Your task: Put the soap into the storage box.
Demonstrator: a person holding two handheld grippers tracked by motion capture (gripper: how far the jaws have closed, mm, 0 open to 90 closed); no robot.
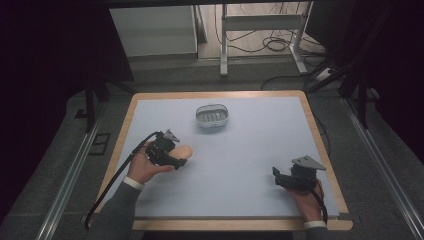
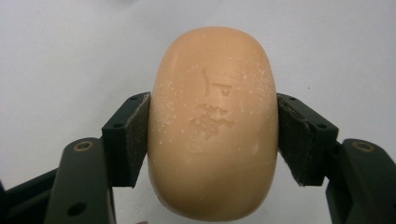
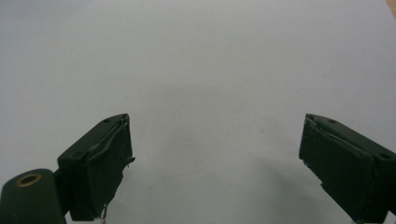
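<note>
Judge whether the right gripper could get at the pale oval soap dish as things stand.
Probably yes. The right gripper is open and holds nothing, and bare table lies between it and the pale oval soap dish; it would need a forward reach.

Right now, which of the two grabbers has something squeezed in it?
The left gripper: its jaws press both sides of the peach-coloured soap bar. The right gripper differs because its jaws stand wide apart over the bare table.

table (image 1: 300, 107) — pale blue mat (image 1: 240, 160); soap dish (image 1: 212, 115) — far centre
</note>
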